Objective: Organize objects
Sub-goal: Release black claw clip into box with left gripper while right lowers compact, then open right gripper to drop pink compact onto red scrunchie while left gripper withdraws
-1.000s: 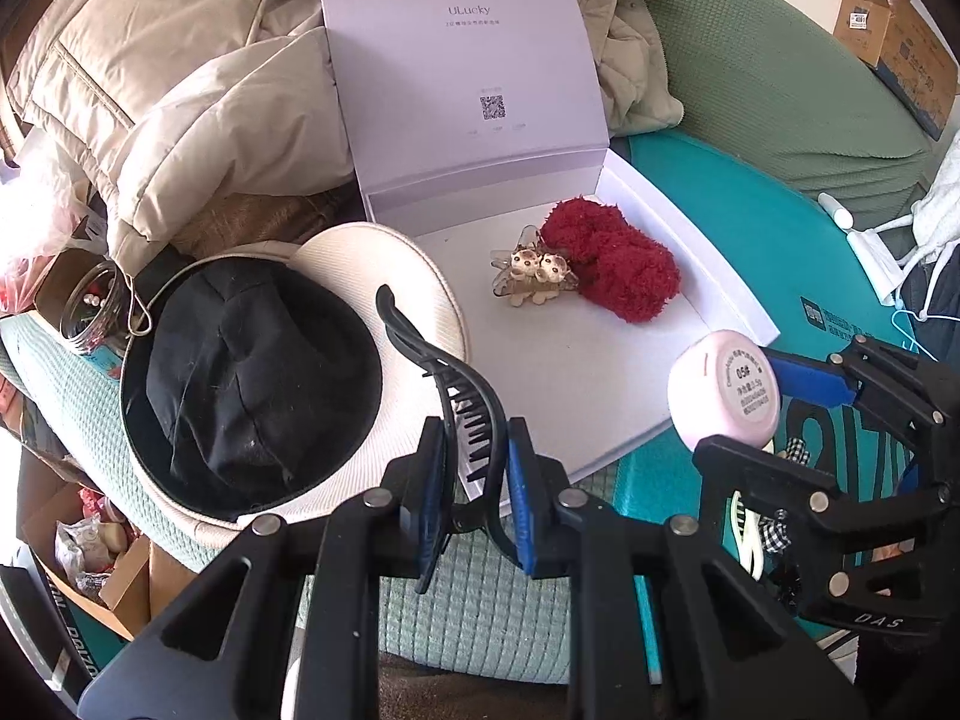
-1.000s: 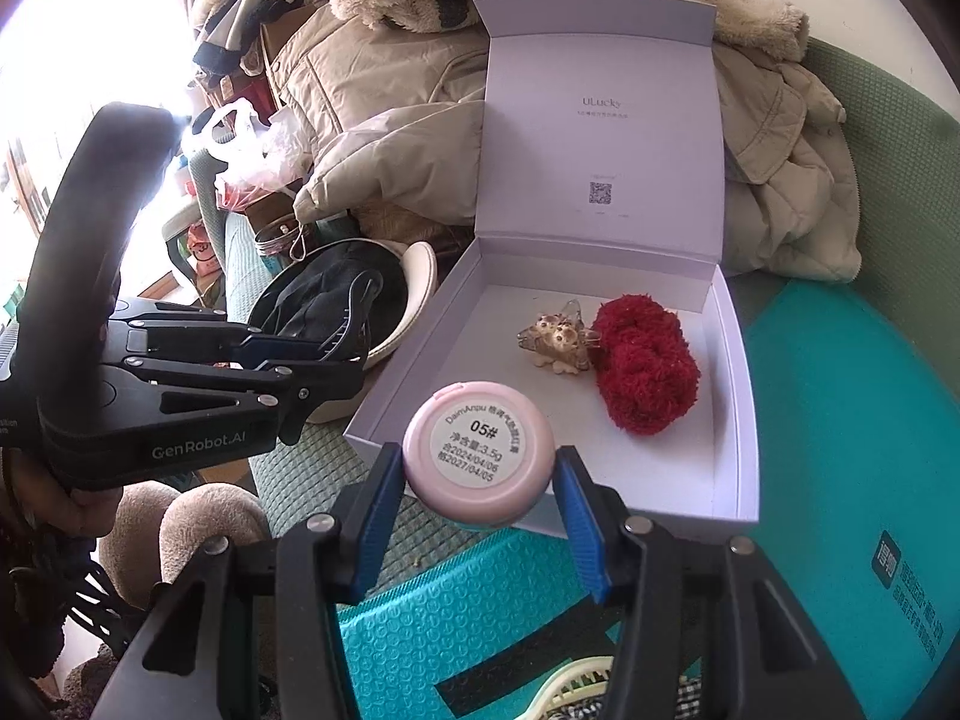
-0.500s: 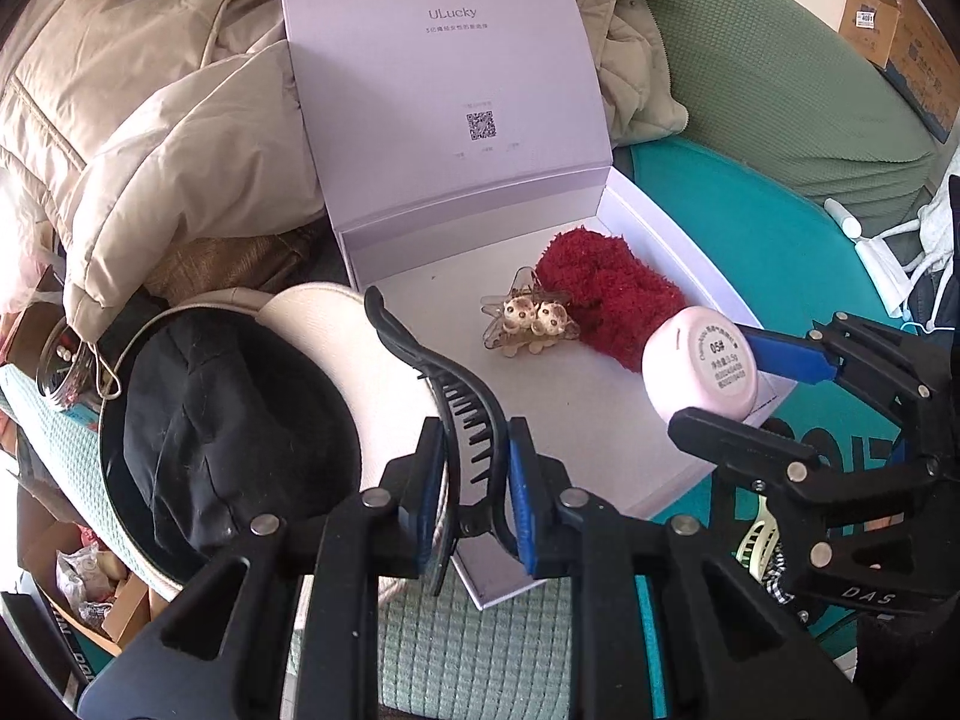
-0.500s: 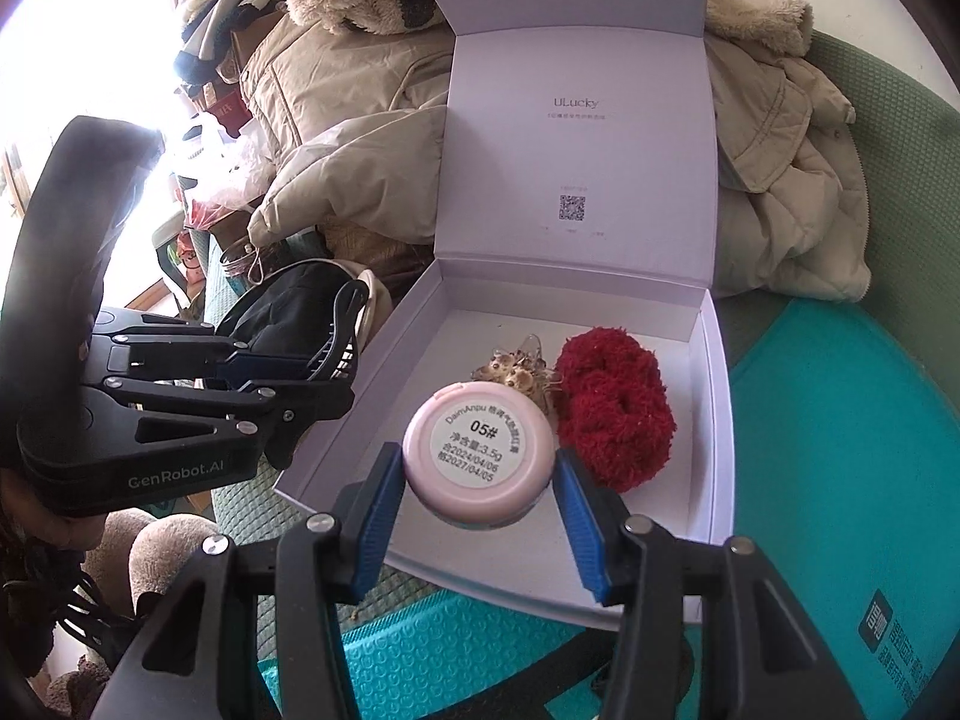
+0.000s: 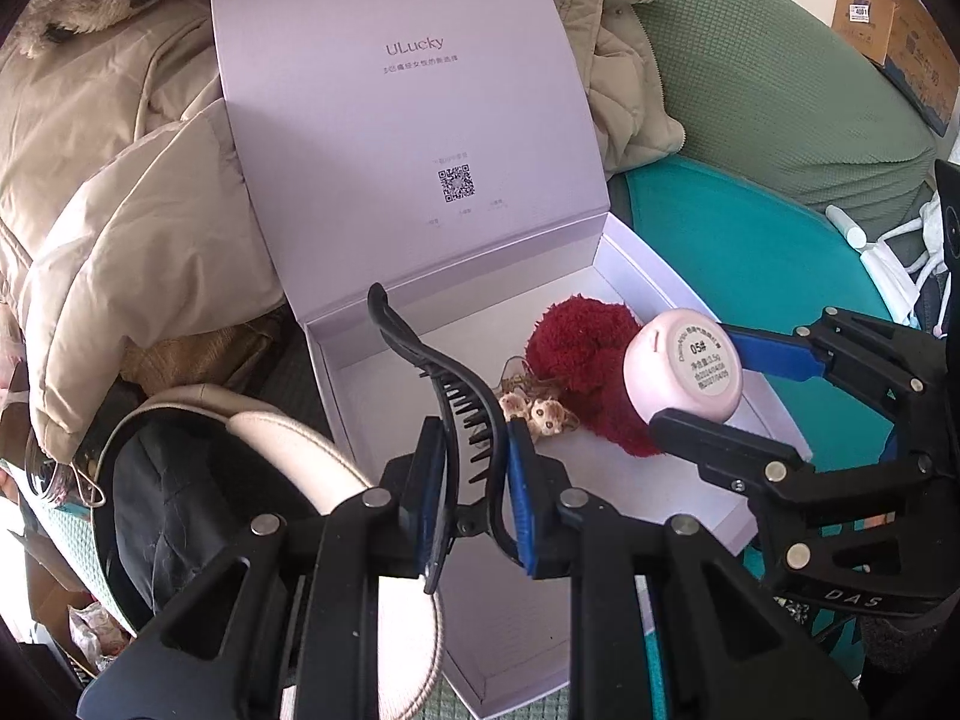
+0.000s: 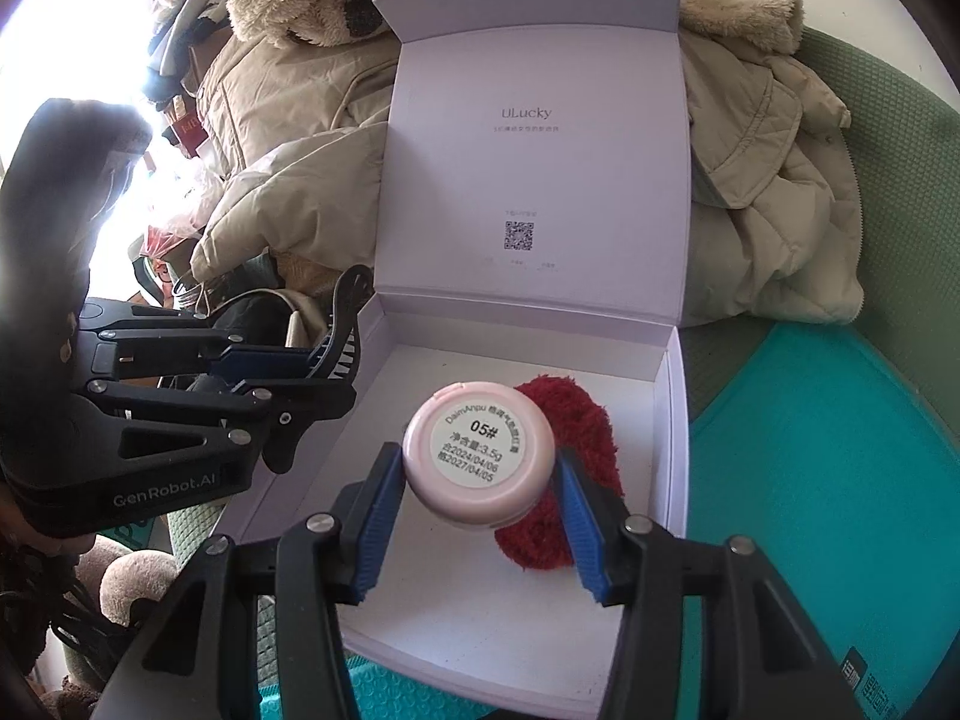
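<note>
An open lilac box (image 5: 666, 276) (image 6: 675, 420) lies on the bed, its lid standing upright. Inside it rest a red fluffy scrunchie (image 5: 576, 354) (image 6: 585, 420) and a small beige animal hair clip (image 5: 540, 411). My left gripper (image 5: 474, 486) (image 6: 336, 360) is shut on a black claw hair clip (image 5: 432, 366) (image 6: 345, 312), held above the box's left part. My right gripper (image 6: 477, 516) (image 5: 690, 378) is shut on a round pink compact (image 6: 477, 462) (image 5: 684, 366) with a white label, which hangs over the box just in front of the scrunchie.
A cream hat holding a black cap (image 5: 198, 492) sits left of the box. Beige padded jackets (image 5: 108, 204) (image 6: 774, 204) pile up behind it. A teal mat (image 5: 744, 246) (image 6: 822, 450) and a green cushion (image 5: 768, 78) lie to the right. A cardboard carton (image 5: 888, 24) stands far right.
Both grippers have moved forward with their loads, from the box's near edge to over its inside. The compact now hangs by the scrunchie, the claw clip over the left part.
</note>
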`<state>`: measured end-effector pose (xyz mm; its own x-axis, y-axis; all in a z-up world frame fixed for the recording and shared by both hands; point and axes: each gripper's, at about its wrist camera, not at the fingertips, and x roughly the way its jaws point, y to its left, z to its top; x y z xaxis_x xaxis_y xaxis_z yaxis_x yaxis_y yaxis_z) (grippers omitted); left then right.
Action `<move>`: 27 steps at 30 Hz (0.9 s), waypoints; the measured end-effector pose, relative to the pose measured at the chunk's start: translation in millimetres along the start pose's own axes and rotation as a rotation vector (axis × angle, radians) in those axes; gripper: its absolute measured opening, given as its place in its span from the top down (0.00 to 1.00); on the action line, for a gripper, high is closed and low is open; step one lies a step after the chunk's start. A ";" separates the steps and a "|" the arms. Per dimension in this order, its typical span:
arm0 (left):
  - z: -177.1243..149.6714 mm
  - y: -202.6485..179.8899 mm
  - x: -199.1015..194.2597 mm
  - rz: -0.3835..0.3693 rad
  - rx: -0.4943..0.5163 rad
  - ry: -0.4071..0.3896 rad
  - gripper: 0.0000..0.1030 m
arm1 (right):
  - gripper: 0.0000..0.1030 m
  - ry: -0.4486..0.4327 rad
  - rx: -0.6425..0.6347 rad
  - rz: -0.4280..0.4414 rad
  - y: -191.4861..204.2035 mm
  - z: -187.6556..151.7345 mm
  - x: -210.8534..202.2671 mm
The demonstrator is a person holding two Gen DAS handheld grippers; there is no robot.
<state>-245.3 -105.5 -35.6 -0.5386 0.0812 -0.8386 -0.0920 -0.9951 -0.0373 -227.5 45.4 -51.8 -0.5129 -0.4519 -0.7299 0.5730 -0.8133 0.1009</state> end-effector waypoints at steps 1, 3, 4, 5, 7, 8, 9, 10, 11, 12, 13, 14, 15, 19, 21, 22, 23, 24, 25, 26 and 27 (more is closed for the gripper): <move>3.0 1.0 3.7 0.000 -0.001 0.004 0.81 | 0.50 -0.001 0.002 -0.003 -2.5 2.3 1.9; 8.1 2.2 9.4 -0.003 0.000 0.003 0.81 | 0.50 -0.003 0.005 -0.003 -7.2 7.5 6.3; 10.6 2.6 11.6 -0.004 0.002 0.003 0.81 | 0.50 -0.003 0.004 -0.005 -9.2 10.2 8.4; 13.0 3.3 13.9 -0.003 0.003 0.003 0.81 | 0.50 -0.005 0.004 -0.008 -11.2 13.0 10.6; 17.5 5.2 18.9 -0.004 0.002 0.003 0.81 | 0.50 -0.007 0.001 -0.016 -14.6 18.6 14.5; 19.2 6.4 21.2 -0.006 -0.001 0.005 0.81 | 0.50 -0.009 0.000 -0.020 -16.0 21.0 16.4; 20.7 7.8 23.6 -0.008 -0.004 0.007 0.81 | 0.50 -0.011 -0.001 -0.023 -17.4 23.1 17.9; 22.3 9.0 26.3 -0.010 -0.006 0.009 0.81 | 0.50 -0.015 -0.001 -0.025 -18.9 25.3 19.5; 24.0 10.0 29.2 -0.011 -0.007 0.014 0.81 | 0.50 -0.017 0.000 -0.025 -20.4 27.4 21.3; 25.5 10.8 31.6 -0.012 -0.006 0.014 0.82 | 0.50 -0.017 0.001 -0.025 -21.8 28.7 23.1; 27.3 11.4 33.7 -0.012 -0.004 0.016 0.82 | 0.50 -0.015 0.001 -0.024 -23.1 30.3 25.2; 29.1 11.7 35.8 -0.017 -0.002 0.018 0.82 | 0.50 -0.012 0.000 -0.026 -24.3 31.7 27.5; 30.9 11.3 37.3 -0.021 0.001 0.018 0.82 | 0.50 -0.010 -0.001 -0.030 -25.1 32.7 29.7; 37.3 8.5 46.3 -0.028 0.017 0.024 0.82 | 0.50 -0.002 0.001 -0.040 -28.8 34.4 38.3; 39.2 8.3 53.8 -0.030 0.020 0.038 0.82 | 0.50 0.005 0.007 -0.042 -30.2 33.8 42.8; 39.7 8.2 57.6 -0.030 0.020 0.044 0.82 | 0.50 0.009 0.009 -0.041 -30.8 33.5 45.2; 39.5 8.2 60.9 -0.031 0.018 0.051 0.82 | 0.50 0.013 0.013 -0.041 -31.4 33.1 47.5; 39.1 8.7 64.6 -0.032 0.015 0.057 0.82 | 0.50 0.017 0.015 -0.041 -31.8 32.5 49.3; 38.2 8.9 67.1 -0.034 0.014 0.063 0.82 | 0.50 0.022 0.017 -0.040 -32.2 31.5 51.3; 37.1 8.9 69.5 -0.034 0.014 0.069 0.82 | 0.50 0.027 0.018 -0.040 -32.3 30.3 52.8; 35.8 9.0 71.7 -0.032 0.015 0.075 0.82 | 0.50 0.032 0.017 -0.040 -32.5 29.2 54.2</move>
<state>-314.8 -106.5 -76.6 -0.4713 0.1082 -0.8753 -0.1210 -0.9910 -0.0574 -292.6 36.6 -74.9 -0.5146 -0.4073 -0.7545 0.5412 -0.8368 0.0827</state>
